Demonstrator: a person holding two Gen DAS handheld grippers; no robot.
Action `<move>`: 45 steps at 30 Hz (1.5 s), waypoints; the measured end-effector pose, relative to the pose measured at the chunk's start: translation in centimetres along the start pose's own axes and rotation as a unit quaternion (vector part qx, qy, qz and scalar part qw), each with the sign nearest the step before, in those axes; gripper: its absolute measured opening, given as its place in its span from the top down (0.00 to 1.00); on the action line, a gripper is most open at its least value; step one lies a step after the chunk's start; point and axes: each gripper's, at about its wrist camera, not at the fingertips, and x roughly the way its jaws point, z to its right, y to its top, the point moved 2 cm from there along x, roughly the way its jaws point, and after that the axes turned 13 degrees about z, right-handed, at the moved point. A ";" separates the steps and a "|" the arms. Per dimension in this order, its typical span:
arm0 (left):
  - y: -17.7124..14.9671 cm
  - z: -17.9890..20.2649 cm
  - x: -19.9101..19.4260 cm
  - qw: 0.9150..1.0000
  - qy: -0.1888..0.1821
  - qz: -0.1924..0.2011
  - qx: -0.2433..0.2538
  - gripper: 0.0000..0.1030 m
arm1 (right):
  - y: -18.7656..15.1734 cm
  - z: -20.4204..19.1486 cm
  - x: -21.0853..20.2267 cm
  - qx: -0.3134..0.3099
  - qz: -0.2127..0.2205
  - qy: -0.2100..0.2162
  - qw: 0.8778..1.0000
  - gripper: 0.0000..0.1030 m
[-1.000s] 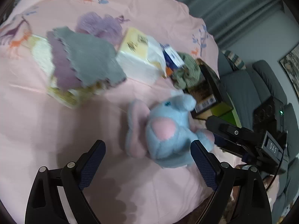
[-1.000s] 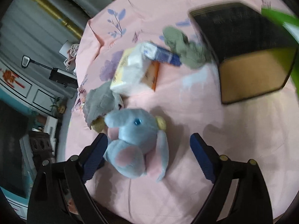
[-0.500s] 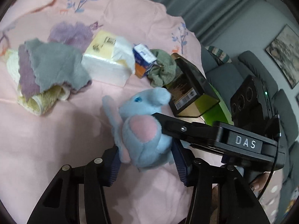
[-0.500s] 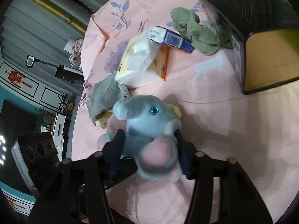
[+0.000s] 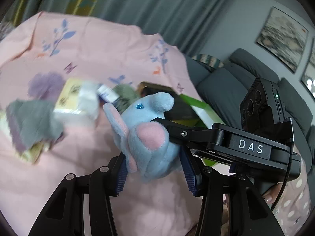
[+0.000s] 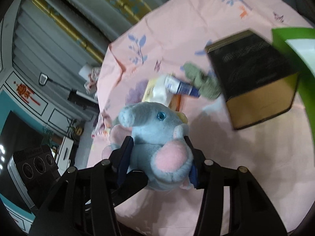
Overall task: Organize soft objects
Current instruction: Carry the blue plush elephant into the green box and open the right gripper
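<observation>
A blue plush elephant with pink ears and feet hangs above the pink sheet, squeezed from two sides. My left gripper is shut on its body, and the right gripper's black finger presses in from the right of that view. In the right wrist view my right gripper is shut on the same elephant, with the left gripper's body at lower left. A grey cloth on a yellow towel and a green cloth lie on the sheet.
A tissue pack, a small blue-and-white box, a dark box and a green box sit on the bed. A grey sofa stands beyond the bed edge. Curtains and a cabinet are behind.
Both grippers went from open around the elephant to shut on it, then lifted it off the sheet. The views tilted up toward the curtain and sofa.
</observation>
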 end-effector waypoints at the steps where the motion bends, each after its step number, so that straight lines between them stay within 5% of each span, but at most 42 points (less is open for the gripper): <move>1: 0.2 0.8 0.3 1.000 -0.003 0.000 0.006 0.51 | 0.4 0.3 -0.4 0.003 0.006 0.002 1.000 0.52; 14: 2.6 11.2 6.3 0.993 -0.088 -0.008 0.076 0.51 | 5.6 6.0 -9.4 0.056 0.136 -0.033 0.989 0.52; 24: 3.8 17.6 13.8 0.979 -0.178 -0.041 0.093 0.51 | 10.2 11.5 -15.6 0.075 0.227 -0.119 0.964 0.52; 33: -0.1 19.4 20.1 0.969 -0.206 -0.108 0.078 0.51 | 8.7 18.9 -16.6 0.164 0.236 -0.167 0.943 0.52; 45: -2.3 20.1 23.6 0.969 -0.186 -0.147 0.069 0.51 | 8.1 22.2 -16.6 0.202 0.238 -0.213 0.926 0.50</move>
